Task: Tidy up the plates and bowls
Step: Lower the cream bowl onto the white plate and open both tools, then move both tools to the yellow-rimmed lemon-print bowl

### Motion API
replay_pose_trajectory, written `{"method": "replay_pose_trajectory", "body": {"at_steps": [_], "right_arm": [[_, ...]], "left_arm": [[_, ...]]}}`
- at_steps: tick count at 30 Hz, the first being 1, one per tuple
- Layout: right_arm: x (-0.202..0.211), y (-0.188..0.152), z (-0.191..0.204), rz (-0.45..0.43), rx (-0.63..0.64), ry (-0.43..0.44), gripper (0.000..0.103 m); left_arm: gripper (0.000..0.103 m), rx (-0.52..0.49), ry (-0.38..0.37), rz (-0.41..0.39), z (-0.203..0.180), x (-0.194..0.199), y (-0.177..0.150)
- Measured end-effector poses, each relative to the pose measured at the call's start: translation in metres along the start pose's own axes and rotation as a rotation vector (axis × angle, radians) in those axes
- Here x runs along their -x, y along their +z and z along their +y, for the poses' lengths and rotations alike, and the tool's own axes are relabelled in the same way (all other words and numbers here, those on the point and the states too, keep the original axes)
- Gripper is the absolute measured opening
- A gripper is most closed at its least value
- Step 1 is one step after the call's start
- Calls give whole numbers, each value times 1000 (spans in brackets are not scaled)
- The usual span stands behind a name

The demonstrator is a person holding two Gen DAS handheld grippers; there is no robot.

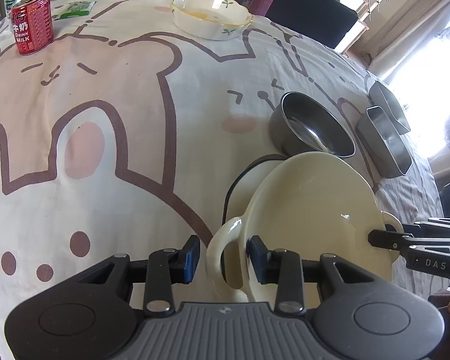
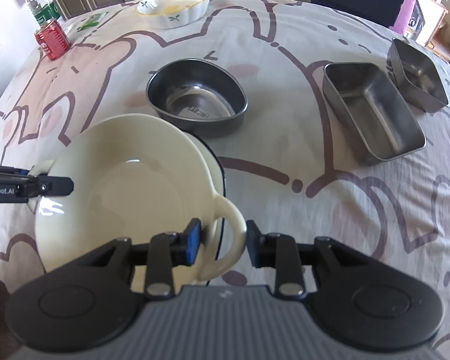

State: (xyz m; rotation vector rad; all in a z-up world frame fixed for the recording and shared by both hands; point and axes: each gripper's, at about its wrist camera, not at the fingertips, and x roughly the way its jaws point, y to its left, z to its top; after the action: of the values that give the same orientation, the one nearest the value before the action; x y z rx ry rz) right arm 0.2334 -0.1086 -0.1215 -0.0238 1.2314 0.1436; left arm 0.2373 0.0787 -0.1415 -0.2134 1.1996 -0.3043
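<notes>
A cream two-handled bowl (image 1: 309,210) (image 2: 129,186) rests tilted on a cream dish with a dark rim (image 1: 240,192) (image 2: 217,165) on the cartoon-print cloth. My left gripper (image 1: 225,255) straddles the bowl's left handle (image 1: 222,249); a narrow gap shows beside the pads, so it is open. My right gripper (image 2: 223,241) straddles the opposite handle (image 2: 228,231), its pads close beside it but not pressing. In the left wrist view, one of the right fingers (image 1: 384,240) reaches over the far handle. A round steel bowl (image 1: 312,126) (image 2: 198,99) stands just beyond.
Two rectangular steel tins (image 2: 375,111) (image 2: 420,72) sit to the right, near the table edge. A flower-print ceramic dish (image 2: 174,3) (image 1: 210,15) stands at the far side. A red milk can (image 1: 31,22) and a green-labelled bottle (image 2: 42,9) are far left. Dark chairs line the far edge.
</notes>
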Motion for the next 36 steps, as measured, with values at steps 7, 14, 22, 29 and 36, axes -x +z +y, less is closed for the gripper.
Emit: {"method": "replay_pose_trajectory", "body": {"at_steps": [7, 14, 22, 29, 36], "right_arm": [[-1, 1, -6, 1, -26, 26, 37], [-3, 1, -13, 5, -56, 44, 42], [-6, 0, -20, 9, -89, 62, 54], [-7, -3, -22, 2, -73, 36, 70], [-4, -9, -25, 3, -63, 50, 90]], "left_arm": [[39, -17, 12, -2, -3, 1, -1], [39, -46, 37, -6, -7, 3, -1], [41, -68, 79, -7, -14, 5, -3], [56, -88, 144, -3, -20, 8, -5], [94, -86, 151, -47, -20, 21, -11]]}}
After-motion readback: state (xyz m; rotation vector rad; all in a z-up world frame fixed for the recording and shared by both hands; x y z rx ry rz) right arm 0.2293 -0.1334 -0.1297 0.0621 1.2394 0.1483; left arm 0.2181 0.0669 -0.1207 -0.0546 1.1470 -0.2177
